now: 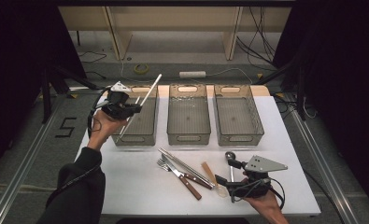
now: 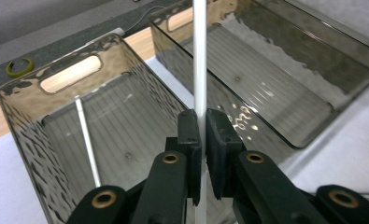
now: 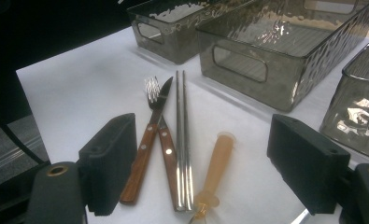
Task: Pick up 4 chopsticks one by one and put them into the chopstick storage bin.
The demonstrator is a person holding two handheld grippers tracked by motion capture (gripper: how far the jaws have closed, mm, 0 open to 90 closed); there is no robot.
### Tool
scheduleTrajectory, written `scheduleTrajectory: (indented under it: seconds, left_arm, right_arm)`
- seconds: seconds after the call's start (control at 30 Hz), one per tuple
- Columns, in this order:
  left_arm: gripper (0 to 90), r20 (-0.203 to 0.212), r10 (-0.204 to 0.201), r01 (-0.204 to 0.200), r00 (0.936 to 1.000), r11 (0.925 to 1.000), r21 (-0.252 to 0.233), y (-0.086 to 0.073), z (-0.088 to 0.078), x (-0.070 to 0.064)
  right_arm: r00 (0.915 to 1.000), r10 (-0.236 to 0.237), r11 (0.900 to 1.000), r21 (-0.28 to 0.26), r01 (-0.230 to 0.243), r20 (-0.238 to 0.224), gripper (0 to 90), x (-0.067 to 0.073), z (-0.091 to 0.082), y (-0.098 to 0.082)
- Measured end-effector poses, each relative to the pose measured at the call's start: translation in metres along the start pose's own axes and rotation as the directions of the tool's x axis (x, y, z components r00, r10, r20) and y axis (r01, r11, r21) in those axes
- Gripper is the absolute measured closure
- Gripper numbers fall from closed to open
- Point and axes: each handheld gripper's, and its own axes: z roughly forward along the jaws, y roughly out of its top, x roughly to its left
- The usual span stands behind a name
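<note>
Left hand-held gripper (image 1: 134,108) is clamped tight on a thin white plastic chopstick (image 1: 147,95), jaws pinching it near mid-length, the stick slanting up over the leftmost smoky-grey clear plastic bin (image 1: 147,136). Inside that bin, a second white stick (image 2: 88,142) lies along the ribbed floor. Open air above all three bins; the middle grey bin (image 1: 188,136) sits just beside it, walls nearly touching.

Right hand-held gripper (image 3: 203,175), jaws spread wide and holding nothing, sits low at the near edge of the white surface (image 1: 131,182). In front of it: wood-handled fork (image 3: 146,135), wood-handled knife (image 3: 166,140), steel chopsticks (image 3: 183,140), an amber plastic spoon (image 3: 216,165), clustered close.
</note>
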Motion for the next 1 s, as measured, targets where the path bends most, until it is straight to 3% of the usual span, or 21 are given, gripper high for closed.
scheduleTrajectory:
  seconds: [0.27,0.43,1.0]
  left_arm:
    - [84.4,-0.035,-0.064,0.063,0.9974,0.9979,-0.017,-0.004,0.017,0.023]
    - [84.4,-0.057,-0.080,0.079,0.9952,0.9965,-0.028,-0.005,0.023,0.032]
    - [84.3,-0.092,-0.143,0.144,0.9854,0.9896,-0.003,-0.028,0.044,0.041]
  right_arm:
    - [1.0000,0.004,1.000,0.000,-0.004,-0.006,25.2,-0.001,0.000,0.000]
    - [1.0000,0.006,1.000,0.001,-0.006,-0.008,25.3,-0.001,0.001,-0.001]
    - [0.9999,0.007,1.000,0.000,-0.007,-0.012,25.3,-0.001,0.001,-0.001]
